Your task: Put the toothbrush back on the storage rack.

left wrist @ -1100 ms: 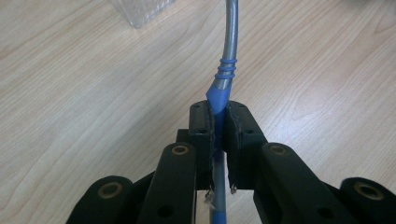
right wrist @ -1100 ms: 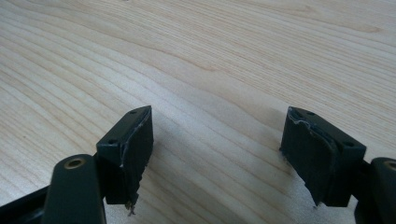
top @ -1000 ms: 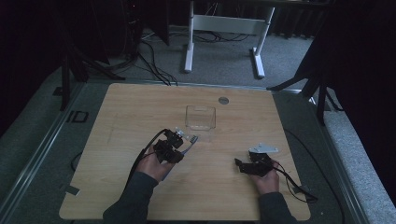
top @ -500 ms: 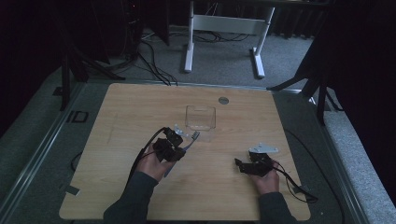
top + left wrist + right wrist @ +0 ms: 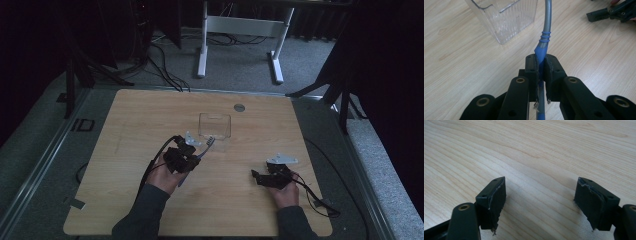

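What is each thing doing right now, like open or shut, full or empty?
Left gripper: shut on the toothbrush.
Toothbrush: held, head pointing at the cup.
Clear cup: upright on the table, empty.
Right gripper: open, holding nothing.

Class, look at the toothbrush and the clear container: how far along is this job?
Done: the left gripper is shut on the toothbrush, clamped at its blue grip. In hand: its head points toward the clear container, beside it, not inside. Left: likely placing it in. The right gripper rests open over the table.
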A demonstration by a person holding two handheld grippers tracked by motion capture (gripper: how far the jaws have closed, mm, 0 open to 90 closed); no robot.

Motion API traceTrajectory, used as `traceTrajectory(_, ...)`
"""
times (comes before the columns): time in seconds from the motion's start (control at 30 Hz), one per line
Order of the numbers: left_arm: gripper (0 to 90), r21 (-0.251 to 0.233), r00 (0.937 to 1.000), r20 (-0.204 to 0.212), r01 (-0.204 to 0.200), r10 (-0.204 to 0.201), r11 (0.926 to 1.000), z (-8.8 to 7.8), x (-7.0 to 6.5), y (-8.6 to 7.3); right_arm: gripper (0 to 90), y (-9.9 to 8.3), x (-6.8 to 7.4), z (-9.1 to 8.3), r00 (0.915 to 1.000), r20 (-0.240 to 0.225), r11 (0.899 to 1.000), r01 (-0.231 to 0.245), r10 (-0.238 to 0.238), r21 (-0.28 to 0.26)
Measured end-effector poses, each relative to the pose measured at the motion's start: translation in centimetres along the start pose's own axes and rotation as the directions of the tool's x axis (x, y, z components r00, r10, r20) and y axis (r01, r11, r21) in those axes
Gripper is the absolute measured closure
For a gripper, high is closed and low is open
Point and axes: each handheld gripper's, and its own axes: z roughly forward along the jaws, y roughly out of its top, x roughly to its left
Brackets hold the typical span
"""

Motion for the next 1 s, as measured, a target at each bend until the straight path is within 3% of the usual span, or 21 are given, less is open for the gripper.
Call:
traceTrajectory(0.57,81.7,-0.074,1.0000,0.001,0.002,-0.002,0.9972,-0.48,0.05,0.06,25.0,0.00,0.00,-0.01,1.0000,0.000,1.000,0.000,0.000,0.001)
traceTrajectory(1.0,81.7,-0.147,1.0000,0.000,0.007,-0.007,0.9891,-0.93,0.04,0.15,25.0,0.00,0.00,-0.01,1.0000,-0.001,1.000,0.000,0.000,0.002)
